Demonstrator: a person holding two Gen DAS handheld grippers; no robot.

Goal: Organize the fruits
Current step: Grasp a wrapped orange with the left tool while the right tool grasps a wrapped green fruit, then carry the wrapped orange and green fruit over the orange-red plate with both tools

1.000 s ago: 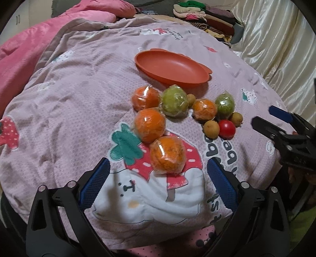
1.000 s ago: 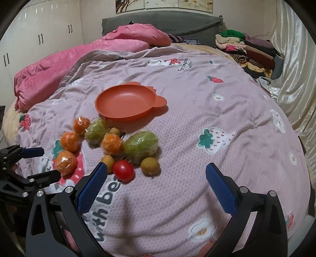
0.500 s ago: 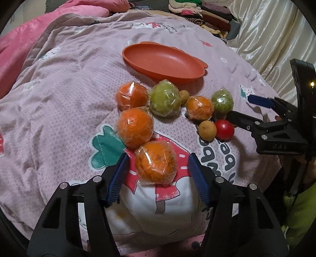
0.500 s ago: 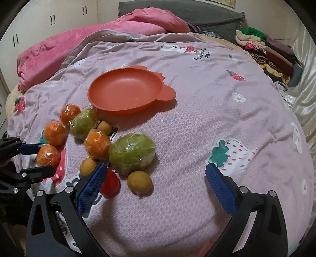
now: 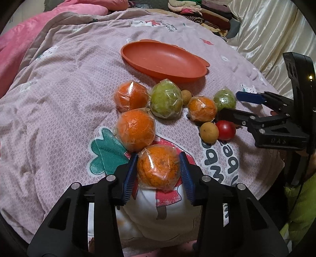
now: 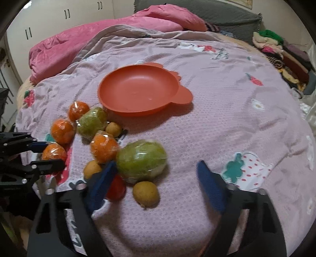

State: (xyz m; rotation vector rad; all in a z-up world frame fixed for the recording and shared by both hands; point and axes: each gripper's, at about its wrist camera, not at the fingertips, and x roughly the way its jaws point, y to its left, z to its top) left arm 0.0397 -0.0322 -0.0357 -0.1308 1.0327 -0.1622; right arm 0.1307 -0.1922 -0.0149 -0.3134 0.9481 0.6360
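Observation:
Fruits lie on a pink printed blanket in front of an orange plate (image 5: 164, 59) (image 6: 136, 93). My left gripper (image 5: 159, 170) is shut on the nearest wrapped orange (image 5: 158, 170), which still rests on the blanket; this orange also shows in the right wrist view (image 6: 53, 152). My right gripper (image 6: 156, 183) is open around a wrapped green fruit (image 6: 141, 160) (image 5: 224, 99), with a small brown fruit (image 6: 145, 193) between its fingers and a red tomato (image 6: 116, 187) (image 5: 225, 130) behind its left finger. Other wrapped oranges (image 5: 135, 129) and a second green fruit (image 5: 166, 100) lie between.
A pink duvet (image 6: 94, 37) and a grey pillow (image 6: 227, 17) lie at the far end of the bed. Folded clothes (image 6: 280, 51) are stacked at the right. Cream satin fabric (image 5: 266, 33) hangs on the right side. White cupboards (image 6: 49, 17) stand behind.
My left gripper moved forward and closed on the nearest orange. My right gripper moved forward and down so its open fingers now flank the green fruit.

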